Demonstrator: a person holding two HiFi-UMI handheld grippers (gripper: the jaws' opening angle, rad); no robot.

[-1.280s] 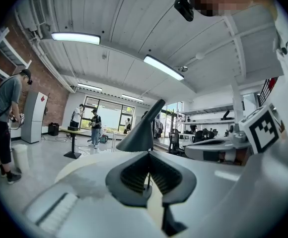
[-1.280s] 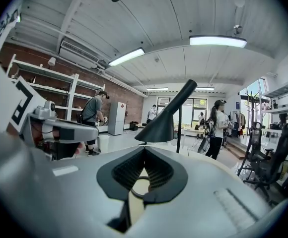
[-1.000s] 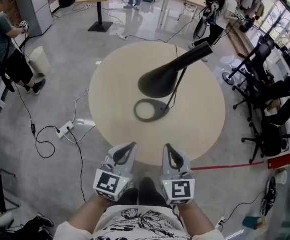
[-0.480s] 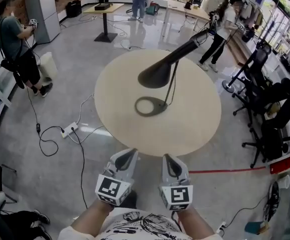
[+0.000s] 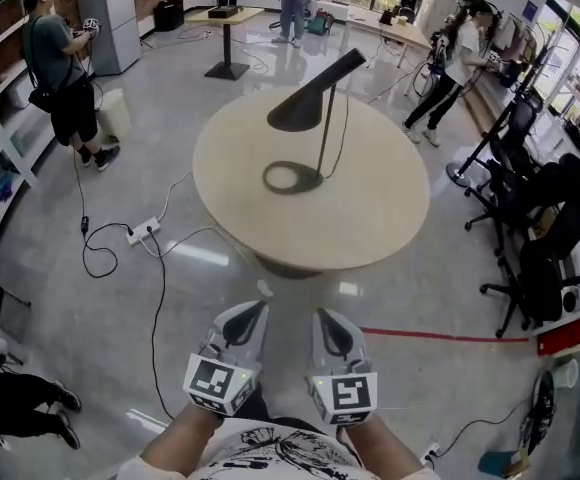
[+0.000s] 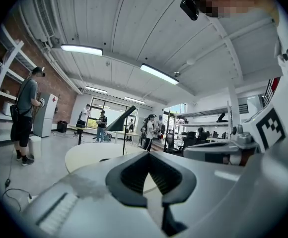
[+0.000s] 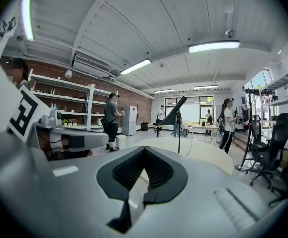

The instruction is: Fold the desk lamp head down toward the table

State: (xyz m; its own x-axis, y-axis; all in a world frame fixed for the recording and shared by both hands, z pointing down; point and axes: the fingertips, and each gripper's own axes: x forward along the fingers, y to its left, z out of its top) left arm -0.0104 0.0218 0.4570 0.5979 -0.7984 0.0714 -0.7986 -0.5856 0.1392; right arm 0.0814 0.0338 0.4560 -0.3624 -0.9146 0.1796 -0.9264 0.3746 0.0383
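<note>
- Left gripper (image 5: 253,311): bottom centre of the head view, left of the pair. In its own view (image 6: 148,155) the jaws are closed together with nothing between them.
- Right gripper (image 5: 324,317): just beside it on the right. Its own view (image 7: 144,150) shows the same: jaws closed, empty.
- Both grippers hang over bare floor (image 5: 270,308), well apart from the table (image 5: 370,208).
- Desk lamp (image 5: 322,133) stands on the round table, upper centre of the head view, on the half away from the grippers.
- Lamp head (image 5: 305,103) is raised and tilted, with the wide shade end low to the left and the narrow end high to the right.
- Stem (image 5: 326,138) is upright, and the ring base (image 5: 290,178) lies flat on the tabletop.
- Lamp also shows mid-frame in the left gripper view (image 6: 120,121) and the right gripper view (image 7: 176,113), beyond the jaw tips.
- Power strip (image 5: 142,233) lies on the floor left of the table; office chairs (image 5: 545,218) are at the right edge.
</note>
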